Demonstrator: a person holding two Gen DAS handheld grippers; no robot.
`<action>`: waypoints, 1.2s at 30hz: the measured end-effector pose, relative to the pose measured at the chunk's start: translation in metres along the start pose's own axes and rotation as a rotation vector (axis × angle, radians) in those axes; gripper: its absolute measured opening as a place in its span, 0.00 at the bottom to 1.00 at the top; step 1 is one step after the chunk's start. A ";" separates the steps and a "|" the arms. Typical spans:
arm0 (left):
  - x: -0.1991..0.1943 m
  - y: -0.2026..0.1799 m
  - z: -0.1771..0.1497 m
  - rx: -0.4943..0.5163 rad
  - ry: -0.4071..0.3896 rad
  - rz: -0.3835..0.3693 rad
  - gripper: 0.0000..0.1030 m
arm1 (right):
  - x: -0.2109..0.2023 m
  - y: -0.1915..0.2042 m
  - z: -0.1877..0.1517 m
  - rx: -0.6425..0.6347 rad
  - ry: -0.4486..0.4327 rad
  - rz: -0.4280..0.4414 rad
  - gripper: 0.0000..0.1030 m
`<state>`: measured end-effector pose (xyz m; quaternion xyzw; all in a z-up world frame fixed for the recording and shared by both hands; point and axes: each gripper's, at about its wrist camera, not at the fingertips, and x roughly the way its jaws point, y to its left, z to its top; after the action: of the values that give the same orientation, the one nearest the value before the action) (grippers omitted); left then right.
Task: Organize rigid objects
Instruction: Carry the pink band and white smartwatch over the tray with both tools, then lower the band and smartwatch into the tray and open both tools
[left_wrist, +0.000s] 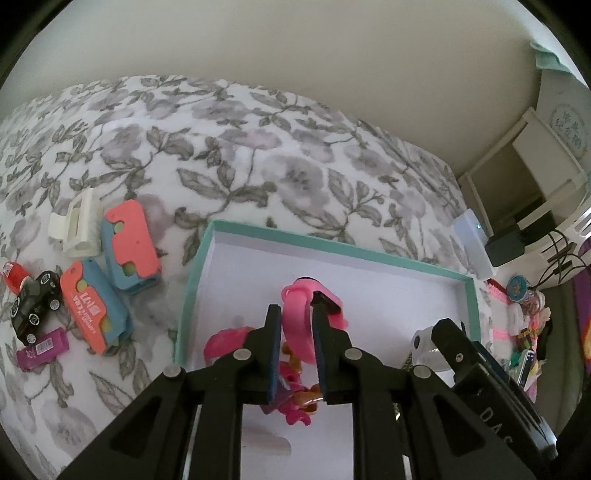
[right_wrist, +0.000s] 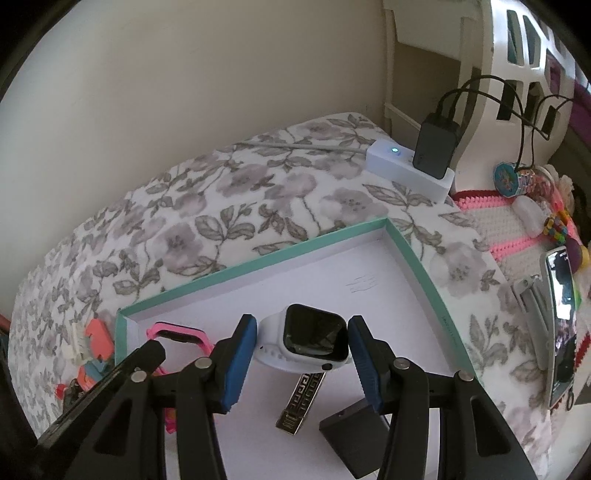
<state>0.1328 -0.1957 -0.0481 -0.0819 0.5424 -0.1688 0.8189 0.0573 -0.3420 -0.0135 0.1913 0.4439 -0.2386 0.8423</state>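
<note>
The left gripper (left_wrist: 295, 332) clamped the pink watch (left_wrist: 299, 314) over the box (left_wrist: 192, 273), a pink toy (left_wrist: 295, 402) beneath. The right gripper (right_wrist: 303, 347) gripped the white watch (right_wrist: 314, 339) inside. Beyond lay a toy car (left_wrist: 35, 306) and erasers (left_wrist: 131, 245) on the floral blanket (left_wrist: 258, 147).

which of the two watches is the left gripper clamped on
The pink watch: the left gripper pinches its strap inside the teal box. The white watch sits between the right gripper's jaws.
</note>
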 end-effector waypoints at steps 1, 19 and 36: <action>-0.001 0.000 0.000 0.000 0.002 -0.002 0.21 | 0.000 0.001 0.000 -0.004 0.001 0.000 0.53; -0.035 0.018 0.005 -0.006 -0.045 0.175 0.67 | -0.005 0.008 -0.001 -0.029 0.003 0.020 0.53; -0.045 0.094 -0.001 -0.209 -0.019 0.307 0.86 | 0.001 0.025 -0.009 -0.103 0.025 0.008 0.64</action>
<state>0.1333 -0.0919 -0.0400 -0.0846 0.5553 0.0161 0.8272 0.0661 -0.3175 -0.0158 0.1525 0.4653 -0.2098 0.8463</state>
